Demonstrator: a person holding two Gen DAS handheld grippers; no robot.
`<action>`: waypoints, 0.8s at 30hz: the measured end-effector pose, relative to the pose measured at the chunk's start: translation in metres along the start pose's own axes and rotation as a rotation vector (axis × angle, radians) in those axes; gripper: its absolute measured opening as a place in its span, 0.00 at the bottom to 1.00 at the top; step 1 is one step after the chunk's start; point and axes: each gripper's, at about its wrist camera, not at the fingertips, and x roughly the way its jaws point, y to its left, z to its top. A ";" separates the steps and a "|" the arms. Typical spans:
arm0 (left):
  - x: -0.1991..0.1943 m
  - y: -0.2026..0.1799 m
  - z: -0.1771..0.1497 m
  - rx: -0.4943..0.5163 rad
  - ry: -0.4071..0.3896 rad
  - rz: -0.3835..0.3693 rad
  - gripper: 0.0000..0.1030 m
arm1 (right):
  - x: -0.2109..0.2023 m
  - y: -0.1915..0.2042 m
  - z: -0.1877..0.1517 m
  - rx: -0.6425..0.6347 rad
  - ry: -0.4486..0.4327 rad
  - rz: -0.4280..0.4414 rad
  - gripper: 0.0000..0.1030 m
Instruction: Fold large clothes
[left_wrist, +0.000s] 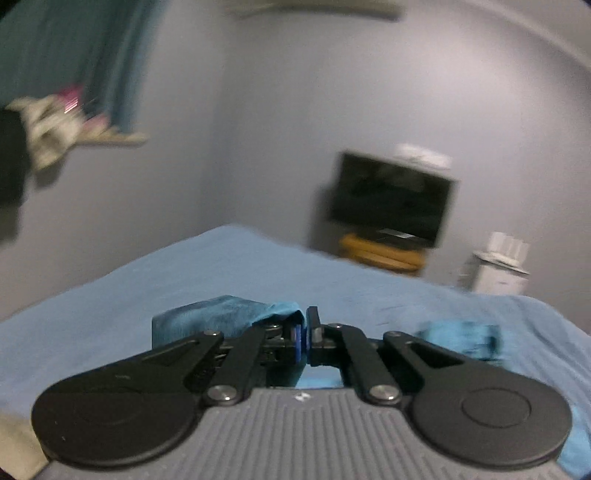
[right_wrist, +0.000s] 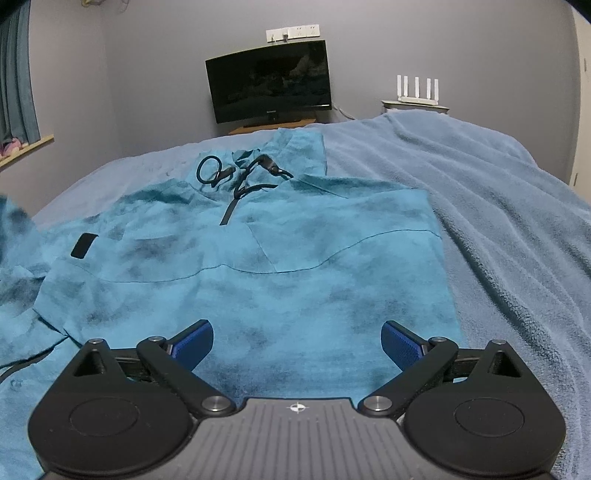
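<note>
A teal mottled hoodie (right_wrist: 258, 266) with black drawstrings lies spread on the blue-covered bed (right_wrist: 517, 229), hood towards the far wall. My right gripper (right_wrist: 297, 345) hovers open over its lower body, blue pads wide apart with nothing between them. In the blurred left wrist view, my left gripper (left_wrist: 306, 332) is shut on a fold of the hoodie's teal cloth (left_wrist: 221, 317), lifted above the bed (left_wrist: 110, 321). A further piece of the teal cloth (left_wrist: 461, 339) shows to the right of the jaws.
A dark monitor (right_wrist: 269, 81) on a wooden stand sits against the far wall, with a white router (right_wrist: 417, 92) on a unit to its right. A curtain (right_wrist: 16, 74) and window sill are at the left. The blanket on the right is rumpled.
</note>
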 end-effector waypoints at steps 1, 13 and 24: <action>-0.003 -0.019 0.002 0.027 -0.012 -0.036 0.00 | 0.000 0.000 0.000 0.001 -0.001 0.002 0.96; -0.033 -0.251 -0.045 0.270 0.007 -0.487 0.00 | -0.002 -0.007 -0.003 0.046 -0.007 0.026 0.96; -0.007 -0.334 -0.196 0.483 0.474 -0.551 0.17 | -0.002 -0.020 -0.007 0.123 0.002 0.029 0.96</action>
